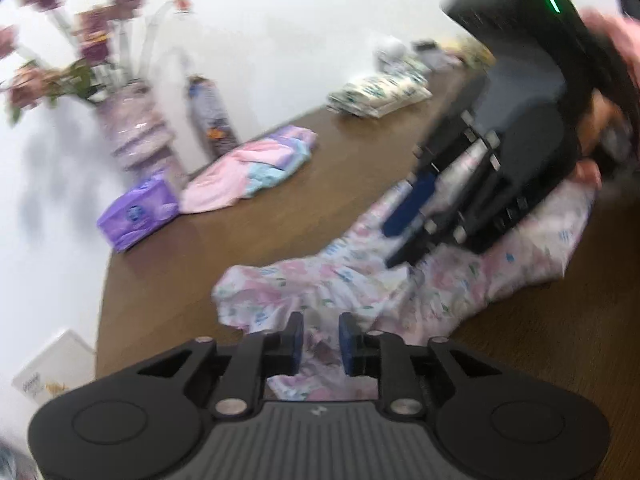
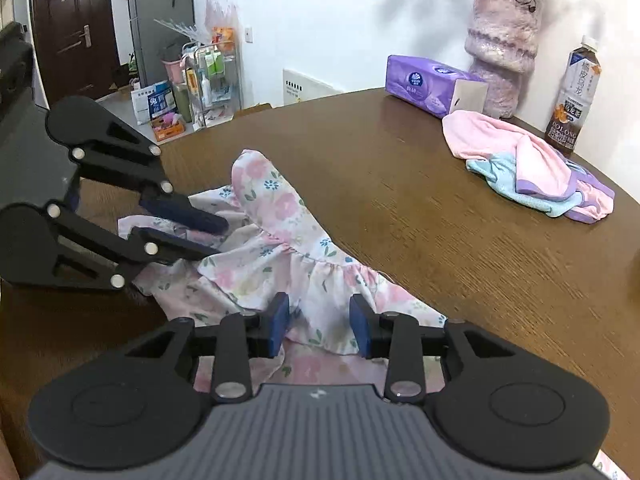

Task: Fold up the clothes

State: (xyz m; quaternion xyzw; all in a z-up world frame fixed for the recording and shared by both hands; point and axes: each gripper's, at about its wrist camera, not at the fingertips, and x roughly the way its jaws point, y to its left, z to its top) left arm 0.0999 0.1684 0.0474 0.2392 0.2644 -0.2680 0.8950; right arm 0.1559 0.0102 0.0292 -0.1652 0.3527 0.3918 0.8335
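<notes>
A floral white-and-pink garment lies crumpled on the brown table. My left gripper is low over one end, its jaws partly apart with a fold of the fabric between them, not clamped. At the other end my right gripper stands open, fingers straddling the ruffled hem. The left wrist view is motion-blurred. A person's hand holds the right gripper.
A pink, blue and purple pile of clothes lies near a purple tissue pack, a vase and a tea bottle. A folded stack sits at the table's far edge.
</notes>
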